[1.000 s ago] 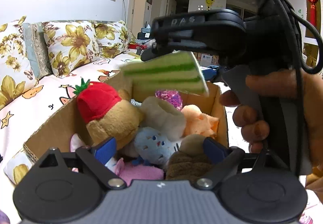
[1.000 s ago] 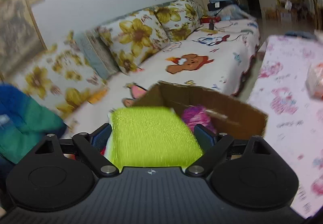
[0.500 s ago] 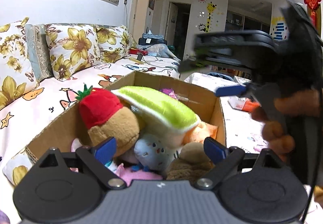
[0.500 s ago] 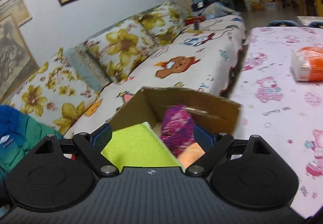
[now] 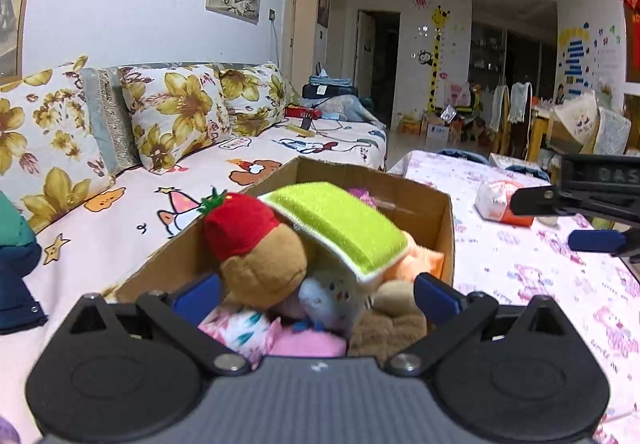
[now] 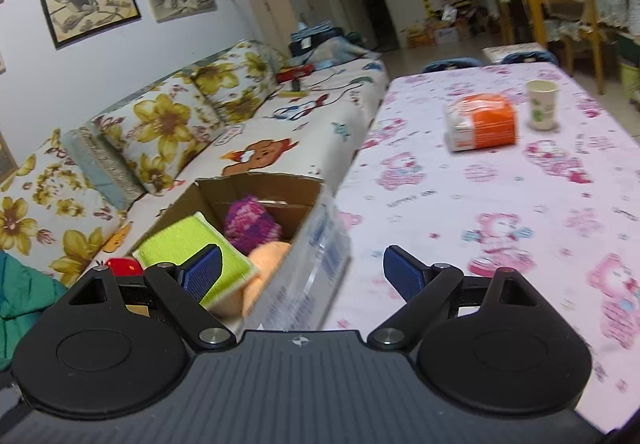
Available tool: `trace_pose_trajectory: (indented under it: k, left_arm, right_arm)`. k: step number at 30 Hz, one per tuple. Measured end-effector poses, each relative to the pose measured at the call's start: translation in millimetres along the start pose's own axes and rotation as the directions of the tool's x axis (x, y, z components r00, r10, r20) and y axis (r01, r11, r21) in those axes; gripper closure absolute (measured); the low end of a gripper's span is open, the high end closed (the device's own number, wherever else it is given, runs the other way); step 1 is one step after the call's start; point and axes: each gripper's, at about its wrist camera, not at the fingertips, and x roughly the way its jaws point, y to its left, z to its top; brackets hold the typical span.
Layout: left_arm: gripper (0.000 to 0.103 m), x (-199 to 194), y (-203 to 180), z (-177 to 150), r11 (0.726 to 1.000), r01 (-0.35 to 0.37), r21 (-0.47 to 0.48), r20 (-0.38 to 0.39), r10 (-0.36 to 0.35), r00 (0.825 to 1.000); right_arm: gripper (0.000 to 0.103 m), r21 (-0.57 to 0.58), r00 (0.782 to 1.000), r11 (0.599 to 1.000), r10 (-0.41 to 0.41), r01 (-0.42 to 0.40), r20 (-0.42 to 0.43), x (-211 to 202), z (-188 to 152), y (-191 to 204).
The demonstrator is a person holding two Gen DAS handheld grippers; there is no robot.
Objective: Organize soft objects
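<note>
A cardboard box (image 5: 436, 204) holds several soft toys. On top lies a green sponge (image 5: 340, 224), leaning on a brown plush with a red cap (image 5: 256, 244); an orange plush (image 5: 420, 260) and a purple yarn ball (image 6: 250, 224) lie beside it. My left gripper (image 5: 316, 296) hovers at the box's near end, its jaws opening; the toys lie beyond its pads, untouched. My right gripper (image 6: 302, 276) is open and empty over the box's right wall (image 6: 316, 256), with the sponge (image 6: 188, 244) to its left. It also shows at the right edge (image 5: 560, 220).
The box sits between a sofa with floral cushions (image 5: 172, 112) and a table under a pink cartoon cloth (image 6: 480, 184). An orange packet (image 6: 480, 122) and a paper cup (image 6: 542, 104) stand on the table. A green and blue jacket (image 6: 24, 292) lies at the left.
My right gripper let go of the green sponge, which now rests on the toys in the box, and swung away to the right over the table. The left jaws stand slightly wider.
</note>
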Motion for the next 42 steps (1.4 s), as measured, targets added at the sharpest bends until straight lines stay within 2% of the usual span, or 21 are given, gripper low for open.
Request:
trace_pose_trajectory:
  k: [10, 17, 28, 42]
  left_arm:
    - [0.001, -46, -1, 1, 0.999, -0.049, -0.010, 0.009, 0.049, 0.999]
    - [0.001, -81, 2, 10, 0.998, -0.053, -0.031, 0.066, 0.055, 0.996]
    - [0.001, -125, 2, 17, 0.997, -0.079, -0.017, 0.136, 0.081, 0.987]
    - [0.001, -153, 6, 19, 0.995, -0.101, -0.027, 0.187, 0.104, 0.977]
  right_arm:
    - [0.000, -0.060, 0.997, 0.997, -0.054, 0.058, 0.061, -57, -16, 3]
    - [0.000, -0.080, 0.991, 0.994, -0.063, 0.072, 0.115, -92, -21, 6]
    - [0.000, -0.120, 0.989, 0.991, -0.034, 0.052, 0.147, -114, -30, 17]
    - [0.000, -0.154, 0.987, 0.988, -0.006, 0.031, 0.162, -124, -32, 17]
